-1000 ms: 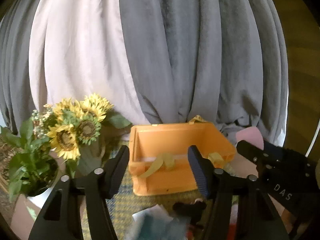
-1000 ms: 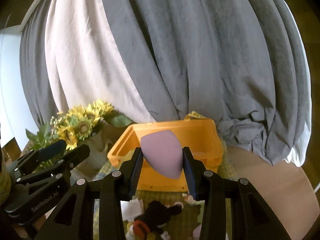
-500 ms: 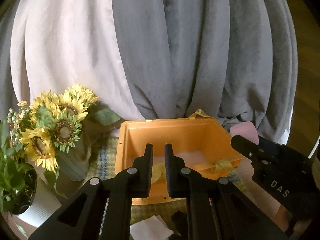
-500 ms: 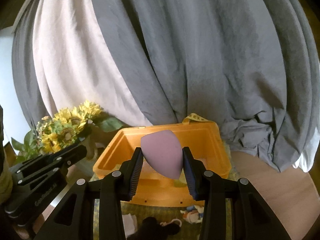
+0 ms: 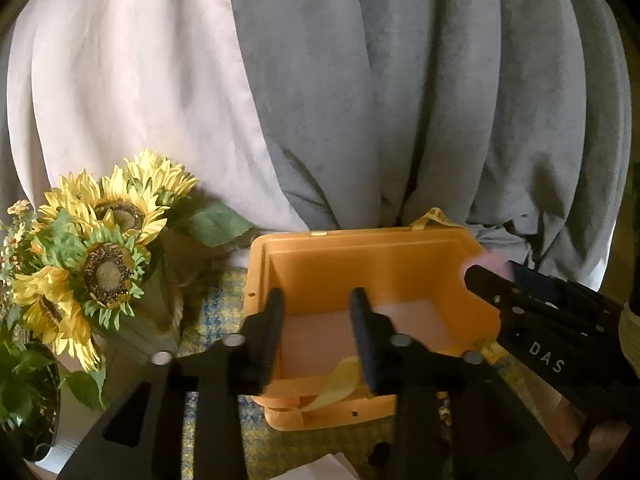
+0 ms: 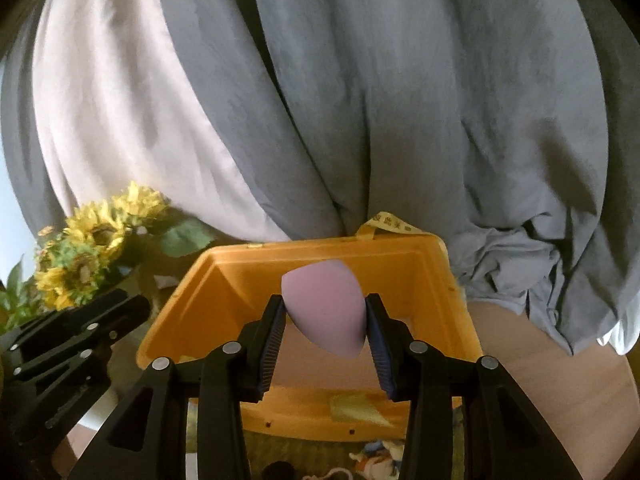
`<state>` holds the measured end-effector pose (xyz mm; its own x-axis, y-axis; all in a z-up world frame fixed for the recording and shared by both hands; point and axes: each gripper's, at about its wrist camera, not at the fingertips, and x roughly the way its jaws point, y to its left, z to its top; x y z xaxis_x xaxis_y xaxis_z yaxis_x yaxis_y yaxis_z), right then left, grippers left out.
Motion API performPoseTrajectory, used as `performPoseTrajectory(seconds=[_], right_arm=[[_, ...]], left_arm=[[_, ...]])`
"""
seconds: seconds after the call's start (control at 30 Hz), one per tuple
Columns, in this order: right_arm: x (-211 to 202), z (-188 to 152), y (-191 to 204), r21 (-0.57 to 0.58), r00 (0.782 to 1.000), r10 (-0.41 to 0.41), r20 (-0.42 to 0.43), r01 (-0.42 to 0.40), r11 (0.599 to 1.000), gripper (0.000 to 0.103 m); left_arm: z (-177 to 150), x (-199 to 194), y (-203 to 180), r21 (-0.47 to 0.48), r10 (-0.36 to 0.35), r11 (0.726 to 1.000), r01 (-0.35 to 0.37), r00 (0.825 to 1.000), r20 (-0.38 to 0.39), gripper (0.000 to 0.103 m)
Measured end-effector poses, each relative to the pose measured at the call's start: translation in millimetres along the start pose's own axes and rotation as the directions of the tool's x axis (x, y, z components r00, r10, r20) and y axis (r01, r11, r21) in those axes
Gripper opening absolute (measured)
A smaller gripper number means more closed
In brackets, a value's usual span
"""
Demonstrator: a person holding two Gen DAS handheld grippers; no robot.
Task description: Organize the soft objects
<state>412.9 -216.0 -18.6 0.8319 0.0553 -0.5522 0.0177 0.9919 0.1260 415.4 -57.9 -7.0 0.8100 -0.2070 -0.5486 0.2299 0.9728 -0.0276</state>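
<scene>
An orange plastic bin stands on a woven mat in front of me; it also shows in the right wrist view. My left gripper is open and empty, its fingers over the bin's near rim. My right gripper is shut on a lilac teardrop-shaped sponge and holds it above the bin's opening. The right gripper also shows from the side in the left wrist view, at the bin's right rim. A yellow ribbon piece lies inside the bin.
Grey and white curtains hang right behind the bin. A vase of sunflowers stands to the left. Small soft toys and a white cloth lie on the mat in front of the bin.
My left gripper shut half a second ago and has now opened partway over the bin. My right gripper has carried the sponge forward, closer over the bin.
</scene>
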Motion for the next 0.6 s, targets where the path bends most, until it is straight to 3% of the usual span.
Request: performPoseTrajectory(seconds=[0.1,0.3,0.6], right_arm=[[8.4,1.8,-2.8,0.016,1.0,-0.025,-0.013,0.025,1.0,0.067],[4.6,-0.9,0.0,0.002,0.999,-0.046,-0.003,0.046,0.999,0.073],[-33.0,-11.0,15.0,-0.006,0.997,-0.061,0.051,0.062,0.998,0.083]], left_arm=[[-0.3,3.0,2.5,0.0,0.009,1.0,-0.009,1.0,0.0,0.058],[-5.4,-4.9,4.6,0.006,0.032,0.999,-0.032,0.999,0.018,0.077],[-18.8,-50.5,12.7,0.008,0.054,0.998,-0.055,0.995,0.079,0.091]])
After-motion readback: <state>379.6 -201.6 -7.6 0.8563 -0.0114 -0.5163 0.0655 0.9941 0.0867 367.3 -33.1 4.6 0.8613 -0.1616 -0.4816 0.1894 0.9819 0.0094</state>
